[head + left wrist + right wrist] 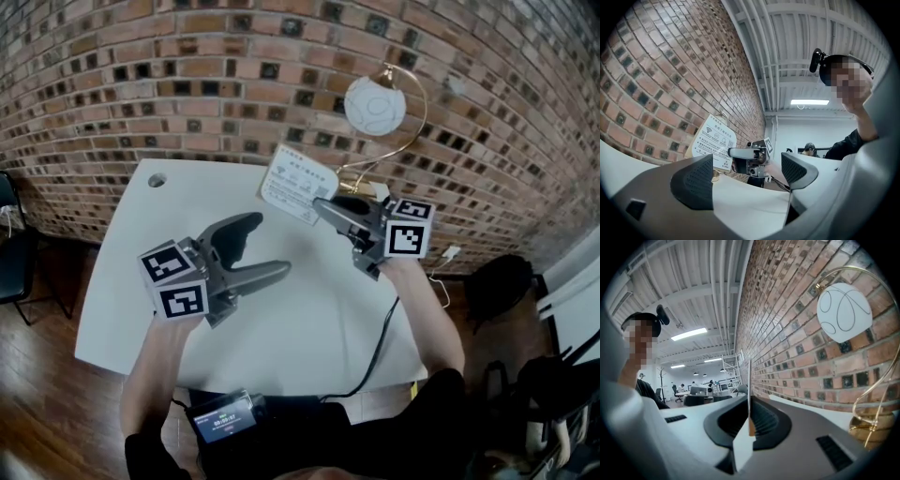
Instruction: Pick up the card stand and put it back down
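Observation:
The card stand (298, 185) is a thin white printed card, held tilted over the far edge of the white table (309, 328). My right gripper (323, 208) is shut on the card's lower right corner. In the right gripper view the card stand (749, 394) shows edge-on, pinched between the dark pads of the right gripper (750, 420). My left gripper (267, 246) hovers over the table's middle, open, with nothing between its jaws. The left gripper view looks past the left gripper (747, 176) at the card stand (714, 140) and the right gripper (750, 159) holding it.
A brass arc lamp with a white globe (375, 105) stands at the table's far right, close behind the card; its globe (843, 310) and base (869, 427) show beside the brick wall. A black cable (375, 352) crosses the table's near right. A dark chair (9, 253) stands left.

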Available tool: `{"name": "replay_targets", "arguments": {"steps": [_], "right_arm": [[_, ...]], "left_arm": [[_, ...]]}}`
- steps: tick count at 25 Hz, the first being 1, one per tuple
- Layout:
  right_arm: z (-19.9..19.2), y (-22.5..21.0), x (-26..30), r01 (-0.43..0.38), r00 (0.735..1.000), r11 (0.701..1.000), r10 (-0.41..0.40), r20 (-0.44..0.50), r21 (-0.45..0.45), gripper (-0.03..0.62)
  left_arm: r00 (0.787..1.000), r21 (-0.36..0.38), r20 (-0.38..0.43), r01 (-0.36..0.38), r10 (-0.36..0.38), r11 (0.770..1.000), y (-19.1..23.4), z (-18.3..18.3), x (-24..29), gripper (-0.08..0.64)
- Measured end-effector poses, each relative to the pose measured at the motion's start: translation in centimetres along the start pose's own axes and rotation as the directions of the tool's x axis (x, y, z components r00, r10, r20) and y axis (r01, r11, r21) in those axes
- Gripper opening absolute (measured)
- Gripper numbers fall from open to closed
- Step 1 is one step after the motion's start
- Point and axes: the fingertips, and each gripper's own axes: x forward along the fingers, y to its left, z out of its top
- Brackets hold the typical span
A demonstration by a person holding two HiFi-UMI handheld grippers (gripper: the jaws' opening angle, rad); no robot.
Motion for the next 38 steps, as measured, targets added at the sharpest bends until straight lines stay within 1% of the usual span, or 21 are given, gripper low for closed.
{"name": "replay_targets", "arguments": {"steps": [6,12,19,22,27,33,38], "right_arm": [[0.0,-2.7,0.7,0.002,1.000,1.000,-0.002,-0.017,-0.007,0.026],[0.2,-5.7,1.3,-0.004,1.000,0.998,0.002,-0.027,-0.055,0.026],[-0.6,-9.9,2.9,0.013,0.997,0.993,-0.023,-0.079,-0.118,0.026],[-1.2,-11.3,4.1,0.017,0.994,0.991,-0.031,-0.100,-0.132,0.026],[-2.8,-14.4,6.1,0.028,0.992,0.994,-0.041,-0.119,-0.108,0.026],[-4.1,-18.9,7.7,0.080,0.985,0.994,-0.090,-0.144,-0.072,0.026],[-4.9,-20.7,10.1,0.076,0.982,0.996,-0.083,-0.167,-0.045,0.026]], "left_arm": [[1.000,-0.043,-0.023,0.010,-0.011,0.999,3.2,-1.3,0.7,0.448],[1.000,-0.077,0.017,-0.010,0.011,0.997,5.6,-2.4,1.0,0.448],[1.000,-0.108,0.019,-0.016,0.018,0.994,7.2,-3.8,1.3,0.448],[0.999,-0.126,0.027,-0.025,0.029,0.992,7.7,-4.0,1.2,0.448],[0.998,-0.152,0.019,-0.058,0.062,0.987,8.5,-4.8,1.2,0.448],[0.997,-0.165,0.024,-0.068,0.073,0.984,8.8,-4.9,1.1,0.448],[0.996,-0.164,0.022,-0.077,0.082,0.983,9.0,-5.1,1.0,0.448]]}}
